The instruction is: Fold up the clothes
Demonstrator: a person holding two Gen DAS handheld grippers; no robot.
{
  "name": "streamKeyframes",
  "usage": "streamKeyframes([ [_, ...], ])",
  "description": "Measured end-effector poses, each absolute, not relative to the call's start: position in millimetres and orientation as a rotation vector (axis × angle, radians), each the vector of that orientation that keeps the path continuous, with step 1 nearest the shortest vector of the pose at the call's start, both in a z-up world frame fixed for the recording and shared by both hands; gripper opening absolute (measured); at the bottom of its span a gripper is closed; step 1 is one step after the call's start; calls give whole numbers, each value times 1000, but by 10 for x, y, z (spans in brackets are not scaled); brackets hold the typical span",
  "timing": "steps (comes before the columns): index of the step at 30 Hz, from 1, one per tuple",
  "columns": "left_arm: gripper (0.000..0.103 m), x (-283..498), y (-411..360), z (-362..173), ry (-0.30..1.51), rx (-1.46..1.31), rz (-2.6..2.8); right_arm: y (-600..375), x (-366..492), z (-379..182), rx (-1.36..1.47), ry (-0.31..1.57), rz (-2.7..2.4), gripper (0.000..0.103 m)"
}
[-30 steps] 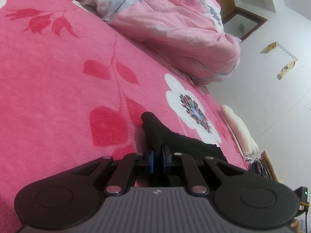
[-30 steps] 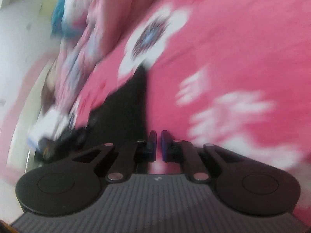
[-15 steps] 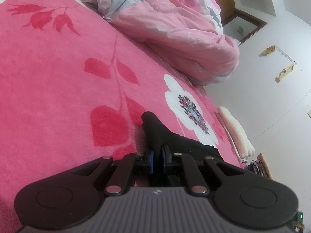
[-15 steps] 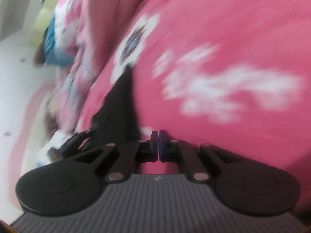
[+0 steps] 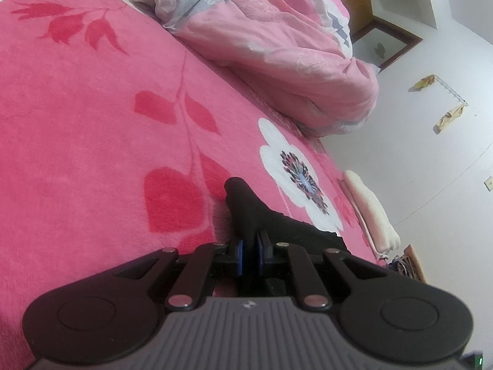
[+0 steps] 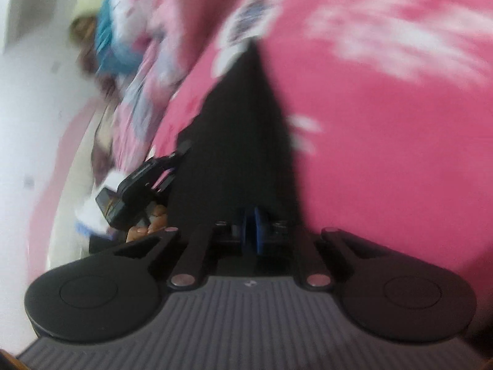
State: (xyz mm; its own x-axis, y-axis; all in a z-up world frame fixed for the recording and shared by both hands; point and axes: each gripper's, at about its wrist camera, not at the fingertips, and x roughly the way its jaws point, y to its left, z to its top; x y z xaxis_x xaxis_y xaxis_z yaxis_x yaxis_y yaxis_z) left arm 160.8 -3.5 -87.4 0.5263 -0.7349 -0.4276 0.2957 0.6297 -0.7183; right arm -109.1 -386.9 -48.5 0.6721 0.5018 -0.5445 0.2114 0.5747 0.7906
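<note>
Bedspread (image 5: 92, 117) fills the left of the left wrist view, hot pink plush with red leaves and a white flower, spread over the bed. Centre now: the left gripper (image 5: 250, 252) has its blue-padded fingers (image 5: 240, 257) drawn narrow, pinching a ridge of the black garment (image 5: 246, 209), which lies on the bedspread and trails off to the right. Further right, a rumpled pink quilt (image 5: 292, 61) is heaped at the far edge of the bed, and a rolled cream towel (image 5: 369, 209) sits near the bedside.

Over to the right wrist view (badly smeared with blur): the left gripper (image 6: 144, 182) shows at the left edge of the cloth. In the middle, the black garment (image 6: 240, 141) rises as a dark wedge across the pink. The right gripper (image 6: 251, 231) has its fingers (image 6: 260, 231) pressed together, and black fabric sits right at them; whether cloth is actually pinched there cannot be told.
</note>
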Motion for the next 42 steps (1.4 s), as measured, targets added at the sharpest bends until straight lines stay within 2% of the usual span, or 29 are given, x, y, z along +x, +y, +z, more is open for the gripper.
streamKeyframes([
  [2, 11, 1612, -22, -874, 794, -631, -667, -4001, -1389, -512, 1044, 835, 153, 3],
  [4, 11, 1618, -9, -872, 795, -636, -669, -3873, -1301, -385, 1002, 816, 203, 10],
  [8, 11, 1615, 11, -863, 794, -637, -670, -3609, -1111, -141, 918, 777, 308, 12],
  [12, 11, 1613, 16, -854, 792, -637, -671, -3147, -602, -400, 900, 813, 476, 14],
  [15, 11, 1611, 17, -851, 792, -639, -671, -2957, -611, -757, 856, 876, 497, 10],
  [16, 11, 1611, 17, -850, 793, -640, -672, -2973, -762, -765, 847, 834, 527, 11],
  [18, 11, 1615, 23, -844, 794, -643, -673, -3048, -1016, -728, 834, 881, 555, 12],
  [19, 11, 1620, 24, -839, 795, -643, -673, -3099, -1119, -703, 834, 913, 559, 19],
  [21, 11, 1619, 26, -827, 796, -642, -671, -3299, -1208, -532, 803, 923, 521, 26],
  [23, 11, 1619, 32, -815, 797, -645, -671, -3555, -1128, -313, 785, 819, 475, 33],
  [25, 11, 1617, 39, -809, 798, -648, -672, -3922, -938, -148, 794, 699, 416, 56],
  [27, 12, 1615, 46, -802, 798, -650, -672, -4247, -668, -74, 775, 629, 356, 59],
  [28, 12, 1618, 43, -797, 799, -653, -672, -4350, -481, -107, 748, 652, 326, 61],
  [32, 15, 1630, 49, -786, 799, -665, -684, -4527, 160, -398, 683, 803, 254, 61],
  [38, 17, 1627, 54, -758, 798, -656, -685, -4494, 776, -615, 657, 814, 406, 65],
  [41, 13, 1592, -21, -722, 791, -598, -645, -4304, 1092, -677, 619, 795, 478, 60],
  [42, 13, 1577, -56, -708, 786, -579, -634, -4270, 1126, -660, 576, 792, 479, 54],
])
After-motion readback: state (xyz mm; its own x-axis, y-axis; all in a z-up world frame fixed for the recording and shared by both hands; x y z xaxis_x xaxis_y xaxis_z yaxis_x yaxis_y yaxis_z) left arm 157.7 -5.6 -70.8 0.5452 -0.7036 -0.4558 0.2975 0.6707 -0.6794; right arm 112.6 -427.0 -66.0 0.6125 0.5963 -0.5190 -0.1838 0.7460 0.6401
